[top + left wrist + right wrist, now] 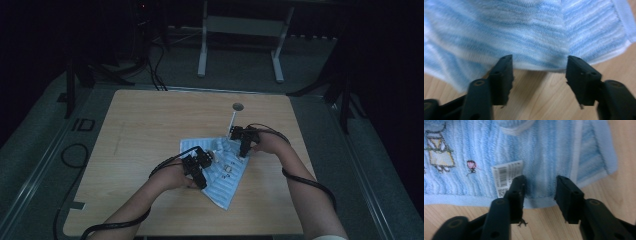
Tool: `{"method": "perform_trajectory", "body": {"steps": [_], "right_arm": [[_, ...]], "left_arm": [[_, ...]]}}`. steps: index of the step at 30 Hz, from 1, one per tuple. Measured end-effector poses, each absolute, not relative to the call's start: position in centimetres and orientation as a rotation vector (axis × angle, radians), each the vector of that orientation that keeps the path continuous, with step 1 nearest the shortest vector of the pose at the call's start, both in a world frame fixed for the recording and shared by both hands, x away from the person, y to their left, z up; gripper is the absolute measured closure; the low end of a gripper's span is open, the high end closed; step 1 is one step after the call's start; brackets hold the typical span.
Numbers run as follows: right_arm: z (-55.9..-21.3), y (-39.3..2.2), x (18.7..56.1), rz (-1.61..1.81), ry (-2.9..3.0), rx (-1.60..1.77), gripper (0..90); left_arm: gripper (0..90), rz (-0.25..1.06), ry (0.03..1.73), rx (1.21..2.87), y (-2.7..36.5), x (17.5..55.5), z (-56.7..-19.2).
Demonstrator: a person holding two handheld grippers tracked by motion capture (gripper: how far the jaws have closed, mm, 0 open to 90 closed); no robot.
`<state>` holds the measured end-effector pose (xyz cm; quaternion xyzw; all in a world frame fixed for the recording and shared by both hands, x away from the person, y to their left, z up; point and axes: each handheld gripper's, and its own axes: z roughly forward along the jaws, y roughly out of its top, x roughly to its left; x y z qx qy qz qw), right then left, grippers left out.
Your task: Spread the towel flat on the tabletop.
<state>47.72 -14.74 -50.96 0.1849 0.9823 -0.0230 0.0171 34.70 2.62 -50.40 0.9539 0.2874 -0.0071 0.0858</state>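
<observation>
A light blue striped towel [222,175] lies crumpled on the wooden table [150,125], right of centre. My left gripper [202,181] is at its left edge. In the left gripper view the towel's hem [524,32] lies between the tips of the gripper [539,60], whose jaws stand apart and do not press it. My right gripper [244,151] is at the towel's far right edge. In the right gripper view its jaws [540,179] straddle the towel's hem [544,150] beside a white barcode label [506,176], with a gap on each side.
An embroidered figure [439,151] marks the towel. A round hole [238,106] sits near the table's far edge, with a thin white stick [232,121] just in front of it. A white frame [240,30] stands on the floor behind, and cables [75,155] lie at the left.
</observation>
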Motion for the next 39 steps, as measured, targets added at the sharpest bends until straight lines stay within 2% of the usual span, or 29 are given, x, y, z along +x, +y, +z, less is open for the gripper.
{"method": "perform_trajectory", "body": {"steps": [3, 6, 8, 10, 18, 25, 29, 34, 38, 39], "right_arm": [[-51.1, -14.6, 47.6, -0.079, 3.058, 0.566, 65.6], [-51.0, -14.5, 47.3, -0.095, 3.07, 0.556, 73.8], [-50.8, -14.5, 47.1, -0.092, 3.072, 0.543, 81.9], [-50.5, -14.5, 46.9, -0.092, 3.074, 0.532, 84.7], [-48.3, -15.2, 45.6, -0.008, 3.061, 0.502, 87.1], [-44.9, -17.2, 42.3, 0.07, 2.994, 0.483, 87.0], [-43.4, -18.5, 39.1, 0.108, 2.954, 0.499, 86.9], [-42.7, -20.1, 33.5, 0.172, 2.944, 0.526, 86.8], [-43.8, -20.0, 28.9, 0.257, 3.028, 0.506, 86.1], [-44.2, -19.8, 27.8, 0.27, 3.073, 0.485, 84.7]], "left_arm": [[49.2, -0.043, 0.84, 2.855, 2.2, 34.7, -51.1], [58.1, -0.023, 0.749, 2.894, 1.9, 34.5, -51.6], [71.3, -0.009, 0.714, 2.893, 1.9, 34.3, -51.4], [85.7, 0.023, 0.713, 2.881, 2.0, 34.3, -51.0], [88.2, 0.112, 0.704, 2.851, 2.4, 34.2, -49.5], [88.3, 0.201, 0.758, 2.809, 4.6, 34.5, -47.2], [88.2, 0.25, 0.756, 2.774, 6.0, 33.6, -45.8], [88.2, 0.246, 0.744, 2.759, 7.1, 32.1, -45.0], [88.0, 0.208, 0.713, 2.8, 7.5, 30.7, -45.8], [87.9, 0.15, 0.703, 2.83, 7.6, 30.4, -46.3]]}}
